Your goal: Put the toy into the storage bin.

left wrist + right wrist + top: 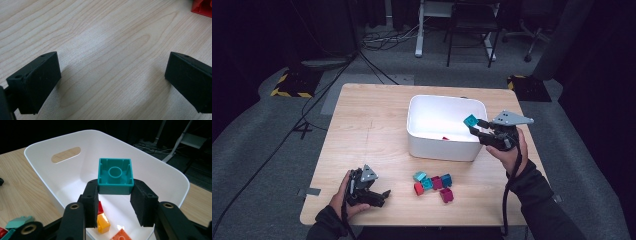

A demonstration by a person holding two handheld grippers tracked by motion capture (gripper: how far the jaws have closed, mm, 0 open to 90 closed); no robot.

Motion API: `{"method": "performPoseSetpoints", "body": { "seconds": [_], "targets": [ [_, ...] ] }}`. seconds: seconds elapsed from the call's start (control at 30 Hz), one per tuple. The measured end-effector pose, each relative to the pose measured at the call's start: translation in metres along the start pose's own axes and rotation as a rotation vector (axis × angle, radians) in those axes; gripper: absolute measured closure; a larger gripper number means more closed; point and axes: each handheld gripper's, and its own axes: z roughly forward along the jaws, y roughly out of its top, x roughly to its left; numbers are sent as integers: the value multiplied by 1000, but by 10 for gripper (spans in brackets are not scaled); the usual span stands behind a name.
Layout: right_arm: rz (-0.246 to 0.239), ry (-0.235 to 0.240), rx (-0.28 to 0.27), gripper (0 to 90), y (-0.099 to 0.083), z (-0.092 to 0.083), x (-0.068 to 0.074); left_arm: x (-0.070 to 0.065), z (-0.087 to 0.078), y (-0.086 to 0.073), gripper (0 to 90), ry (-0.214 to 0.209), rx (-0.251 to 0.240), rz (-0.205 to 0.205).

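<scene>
A teal brick [115, 176] is pinched between the jaws of my right gripper [114, 185], held above the white bin [160, 173] with its hollow underside facing the camera. In the high view the same teal brick [470, 120] hangs over the right end of the bin [432, 145], in my right gripper [475, 125]. Red, yellow and orange bricks [103, 221] lie on the bin's floor. My left gripper [385, 194] rests on the table near the front left, jaws wide apart over bare wood [112, 57], with nothing between them.
A cluster of several loose bricks [433, 183], teal, red, magenta and blue, lies on the wooden table [367, 125] in front of the bin. One red brick [202, 7] shows at the top right corner of the left gripper view. Chairs and cables stand on the floor beyond the table.
</scene>
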Motion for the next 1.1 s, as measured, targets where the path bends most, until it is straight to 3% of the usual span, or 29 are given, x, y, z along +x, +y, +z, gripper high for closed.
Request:
{"method": "performPoseSetpoints", "body": {
  "seconds": [0.57, 0.83, 0.97, 1.1],
  "targets": [
    [16, 4, -7, 573, -3, -2, 2, 0, 0, 0, 5, 0, -1, -1],
    [-7, 22, -24, 547, -4, -20, 11, 0, 0, 0, 5, 6, -1, 4],
    [5, 59, -48, 531, -7, -32, 15, 0, 0, 0, 5, 4, -2, 1],
    [-16, 81, -42, 498, -15, -40, 22, 0, 0, 0, 5, 5, -2, 2]
  ]
}}
